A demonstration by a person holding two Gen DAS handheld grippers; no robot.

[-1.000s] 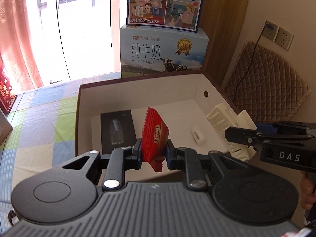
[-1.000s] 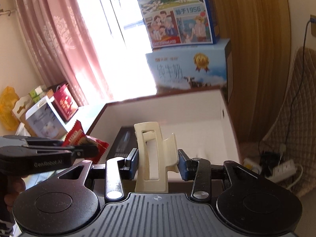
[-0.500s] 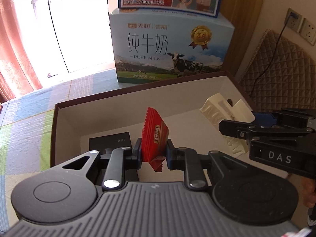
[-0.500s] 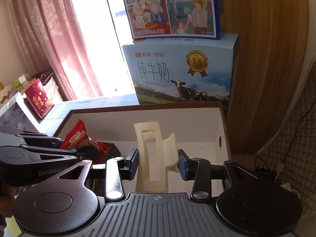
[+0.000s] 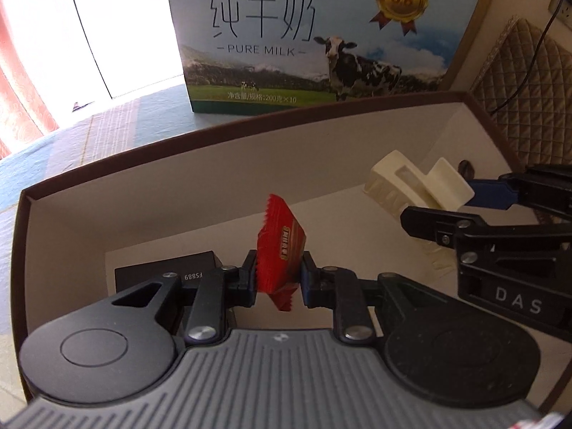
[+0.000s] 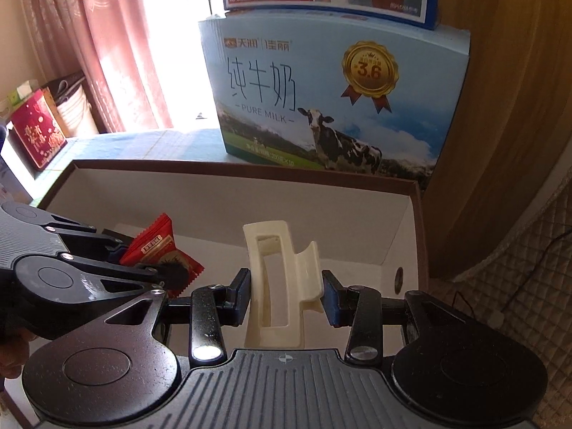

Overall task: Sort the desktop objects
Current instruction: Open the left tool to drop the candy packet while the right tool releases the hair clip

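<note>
While both reach level over the box (image 5: 107, 186), left gripper (image 5: 278, 279) clamps red packet (image 5: 280, 246), right gripper (image 6: 286, 295) clamps cream clip (image 6: 275, 279).

Left gripper (image 5: 278, 279) showing matte black linkage arms, silver screw heads, ribbed grey body, round black discs either side, blue finger pads, right gripper (image 6: 286, 295) built alike, wearing white "DAS" lettering on its side

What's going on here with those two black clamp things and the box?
A person is sorting small items into a brown-edged box. The left gripper pinches a red snack packet, and the right gripper grips a cream hair claw clip. Both items hang over the box, not yet released. A black carton already lies inside.
</note>
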